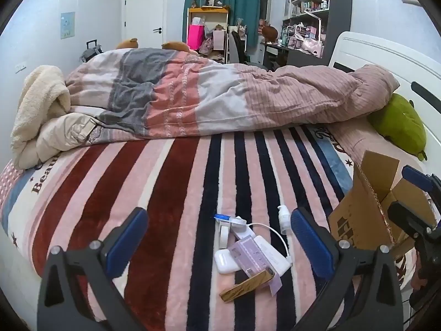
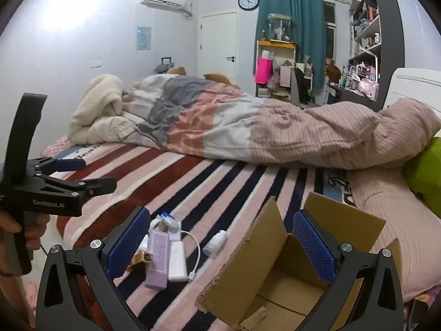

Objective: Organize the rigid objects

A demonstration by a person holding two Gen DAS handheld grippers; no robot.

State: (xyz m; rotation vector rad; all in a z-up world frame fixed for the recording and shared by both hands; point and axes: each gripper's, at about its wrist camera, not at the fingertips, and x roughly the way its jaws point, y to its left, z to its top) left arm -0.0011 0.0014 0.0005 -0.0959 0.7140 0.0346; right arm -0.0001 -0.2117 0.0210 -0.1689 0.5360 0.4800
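Observation:
A pile of small items lies on the striped blanket: a lilac box (image 1: 252,256) (image 2: 158,259), a white power bank (image 1: 273,253) (image 2: 176,262) with a cable, a white earbud case (image 1: 226,260), a gold-brown bar (image 1: 248,285), a small white bottle (image 1: 284,218) (image 2: 216,242) and a blue-capped item (image 1: 223,218) (image 2: 166,218). An open cardboard box (image 1: 366,209) (image 2: 278,275) stands to their right. My left gripper (image 1: 220,240) is open and empty, just short of the pile. My right gripper (image 2: 220,240) is open and empty over the box's left flap.
A rumpled pink and grey duvet (image 1: 193,96) lies across the far half of the bed. A green plush (image 1: 399,124) rests by the white headboard (image 1: 386,55). A cream blanket (image 1: 38,115) is heaped at the far left. Shelves and a desk stand beyond the bed.

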